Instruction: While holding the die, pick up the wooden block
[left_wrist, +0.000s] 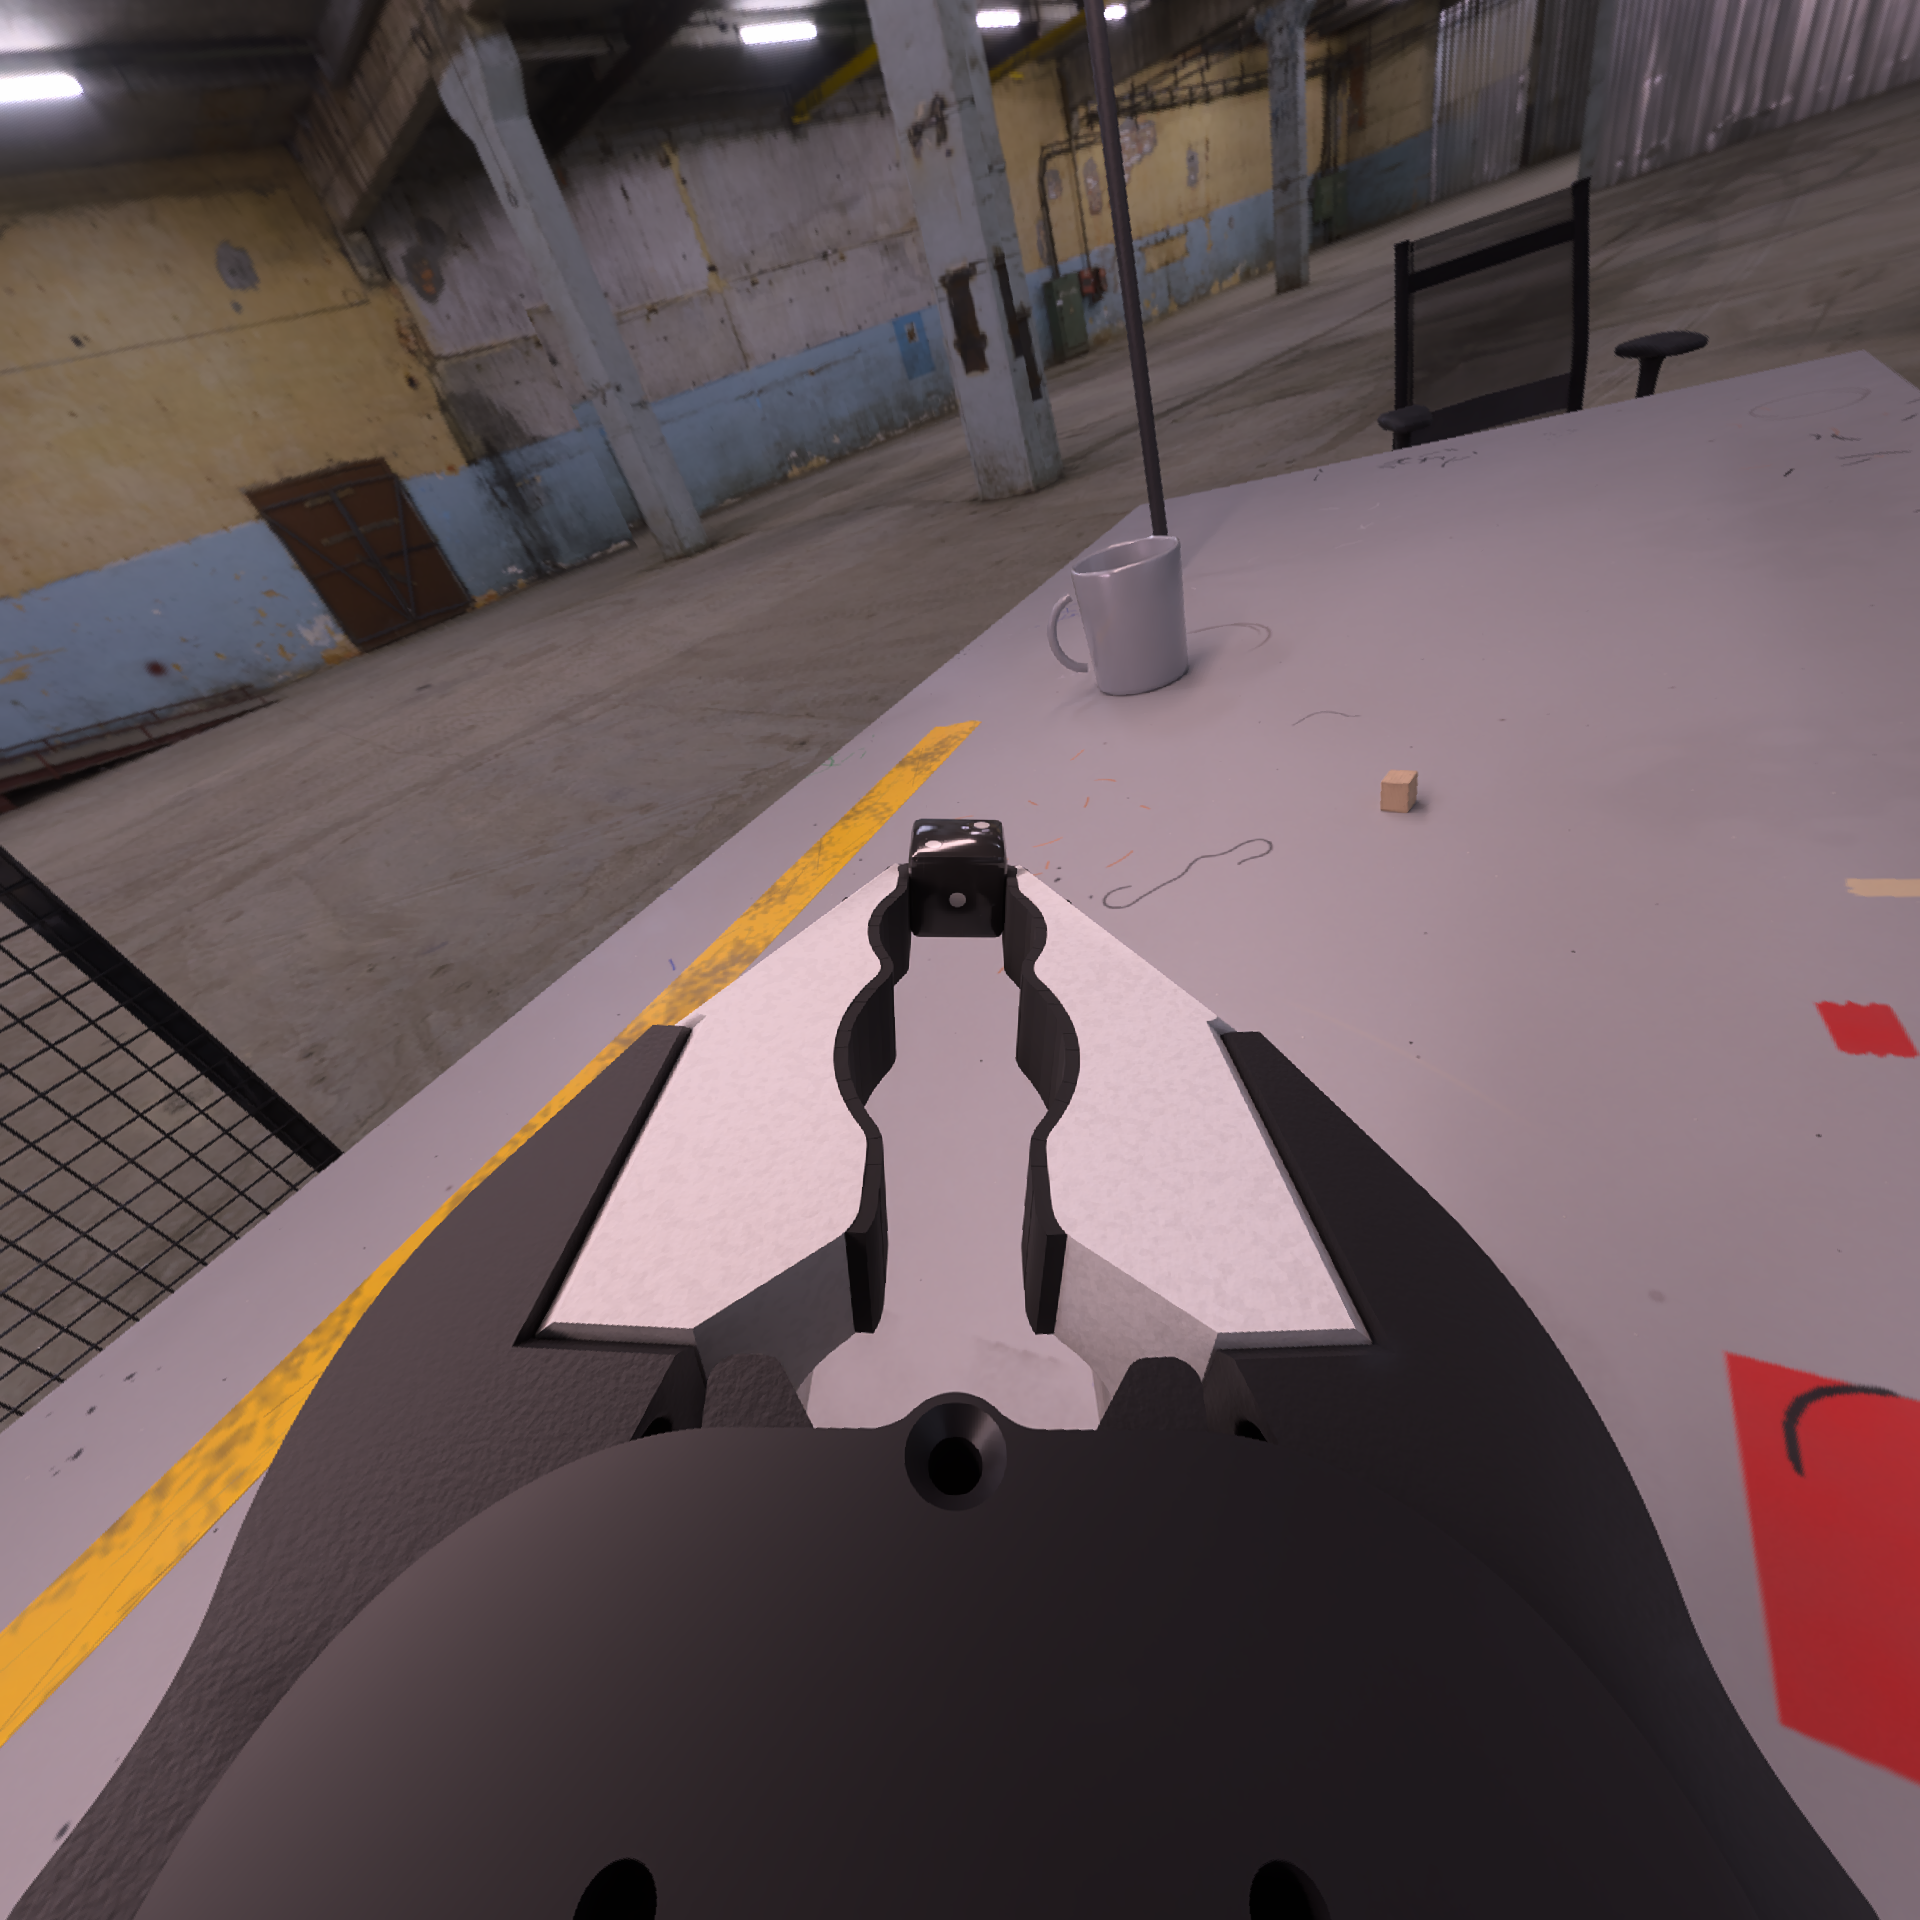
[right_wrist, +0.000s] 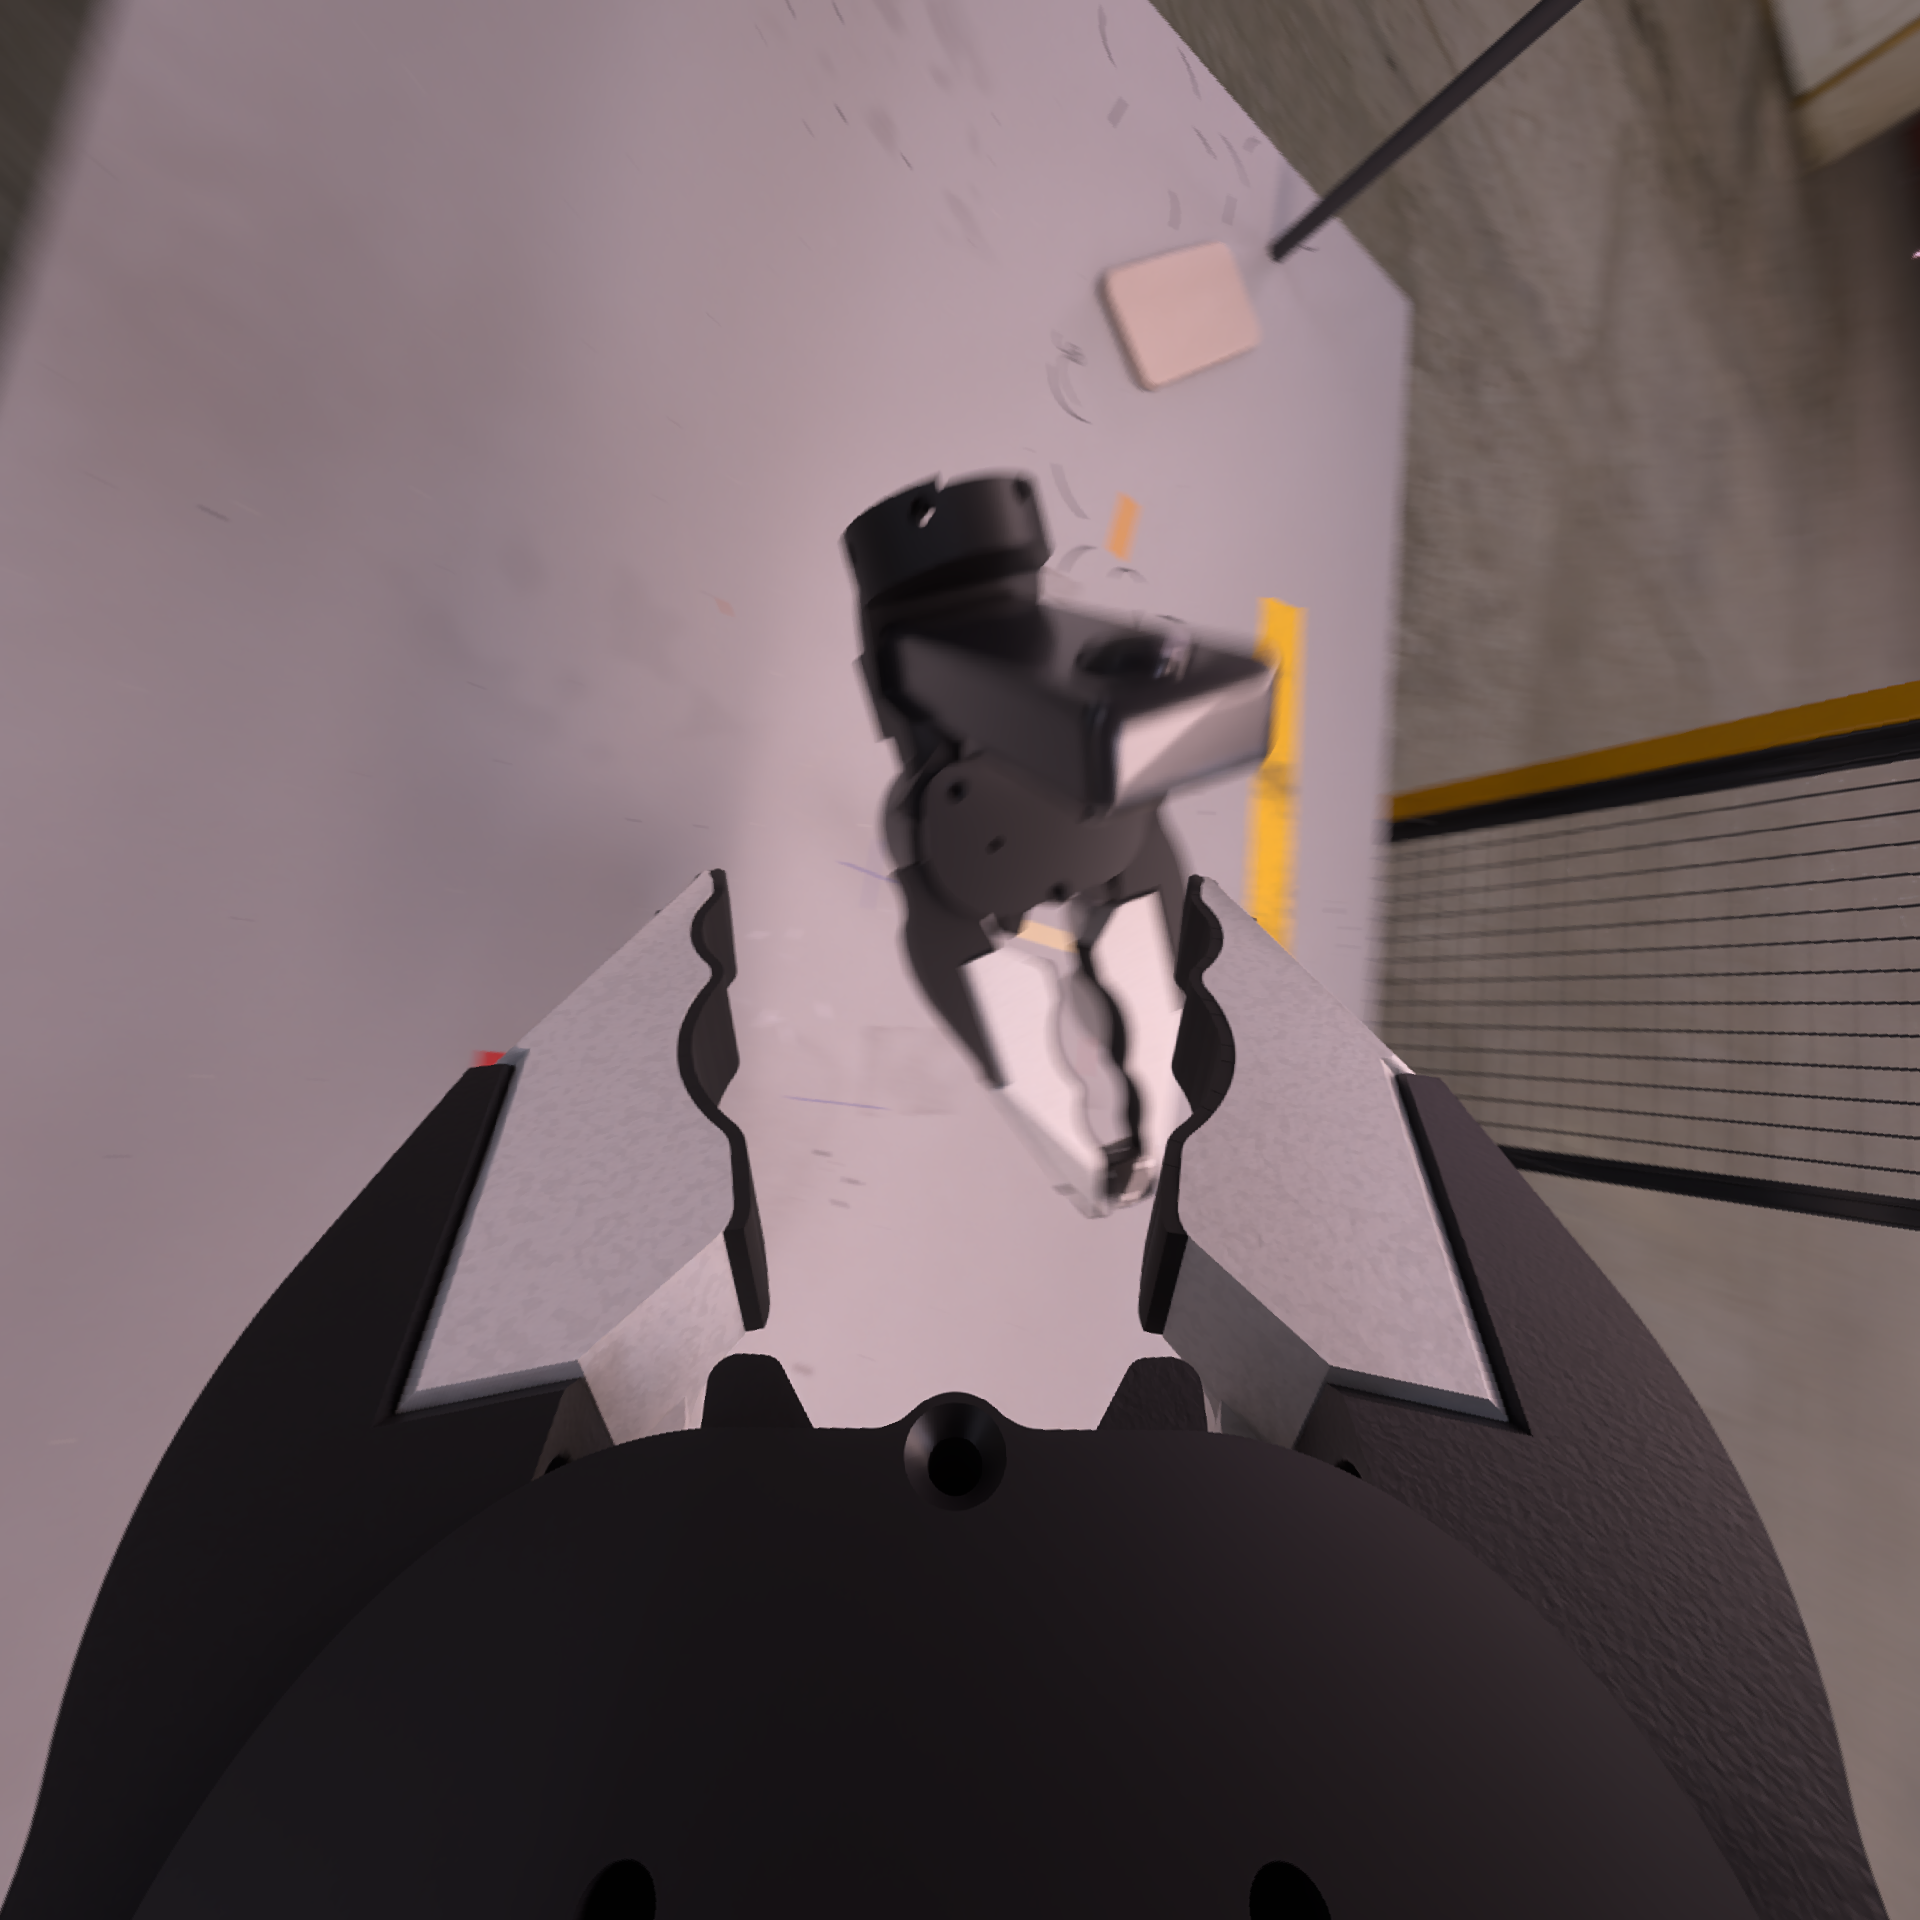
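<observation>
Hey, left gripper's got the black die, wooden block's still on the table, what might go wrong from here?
The die sits only at the tips of the left gripper, so a jolt may drop it. The right gripper is open with the left one close ahead, so they may collide. The wooden block is small and easy to nudge away.

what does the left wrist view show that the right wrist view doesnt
Only the left wrist view shows the black die pinched at the tips of the left tongs, the wooden block lying free on the table, the white mug and the black chair. Only the right wrist view shows the open, empty right tongs and a flat pale pad. Both show the grey table and its yellow stripe.
</observation>
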